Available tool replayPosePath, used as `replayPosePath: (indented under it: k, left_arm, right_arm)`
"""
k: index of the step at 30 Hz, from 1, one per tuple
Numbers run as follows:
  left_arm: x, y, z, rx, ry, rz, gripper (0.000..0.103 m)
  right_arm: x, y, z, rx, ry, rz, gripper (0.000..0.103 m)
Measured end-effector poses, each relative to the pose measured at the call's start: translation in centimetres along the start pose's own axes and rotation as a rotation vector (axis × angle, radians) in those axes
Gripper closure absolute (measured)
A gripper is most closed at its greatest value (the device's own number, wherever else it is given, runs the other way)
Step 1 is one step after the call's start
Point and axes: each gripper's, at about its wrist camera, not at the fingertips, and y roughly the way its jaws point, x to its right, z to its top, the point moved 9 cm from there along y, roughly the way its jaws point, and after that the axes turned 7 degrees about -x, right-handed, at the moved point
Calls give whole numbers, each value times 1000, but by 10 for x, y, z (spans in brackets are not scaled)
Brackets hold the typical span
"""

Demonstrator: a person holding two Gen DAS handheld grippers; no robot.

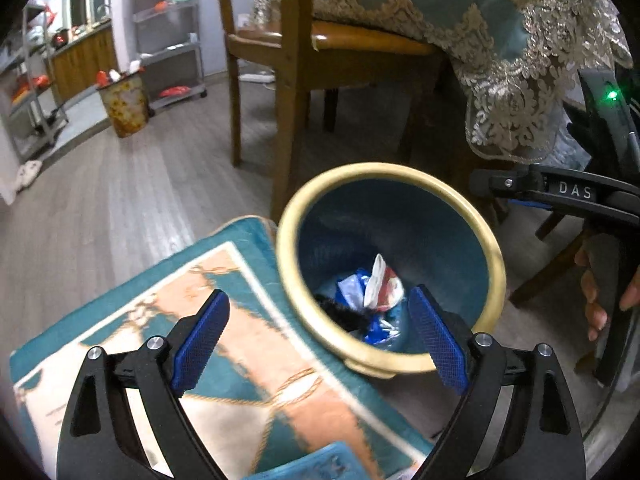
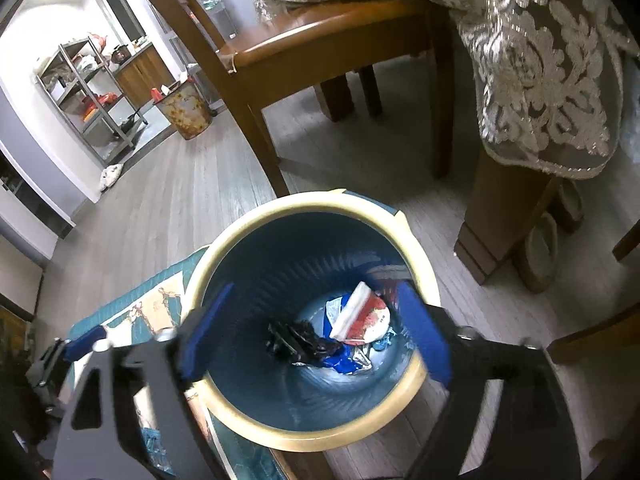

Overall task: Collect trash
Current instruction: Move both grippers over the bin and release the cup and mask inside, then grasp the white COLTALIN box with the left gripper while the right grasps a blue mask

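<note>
From your left wrist view, your left gripper (image 1: 319,326) hung with its blue pads spread wide and nothing between them, over the near rim of a blue bin (image 1: 490,256) with a cream edge. Crumpled wrappers (image 1: 380,292) and a black scrap lay at the bottom. A patterned teal rug (image 1: 224,276) touched the bin's left side. Your right hand (image 1: 600,300) showed at the far right.

From your right wrist view, your right gripper (image 2: 316,330) also stood wide apart and empty, directly above the bin (image 2: 280,436). The wrappers (image 2: 360,318) rested inside, beside a wooden chair (image 2: 320,40).
</note>
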Motion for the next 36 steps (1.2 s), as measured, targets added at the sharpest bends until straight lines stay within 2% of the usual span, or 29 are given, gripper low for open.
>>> replayPosePath:
  k: [3,6,11,15,19,25,28,33,36]
  left_arm:
    - [-11,-13,-5,11,-21,15,12]
    - [-27,-30,-12,23,-38,46,12]
    - [-67,-64,-30,38,-111,112,11]
    - [-100,-92,-43,61,-154,165,11]
    - [-137,-121,-68,72,-215,220,11]
    - [-190,-154,-113,81,-350,284,11]
    - [-212,-159,-138,60,-404,312,11]
    - [-240,-158,-172,8,-432,386,11]
    - [-257,-154,-184,-17,-504,386,11]
  right_arm:
    - [-7,-5,-1,7,2,-1,8]
    - [-19,-6,-7,-13,14,2,7]
    - [-50,-5,-23,-69,53,65,7]
    - [-87,-6,-37,-90,-23,81,7]
    - [-121,-7,-53,-100,-115,79,7]
    - [-157,-3,-87,-151,-188,101,6]
    - [-170,1,-113,-201,-223,105,6]
    - [-195,3,-153,-271,-294,131,6]
    - [-210,4,-174,-302,-329,145,7]
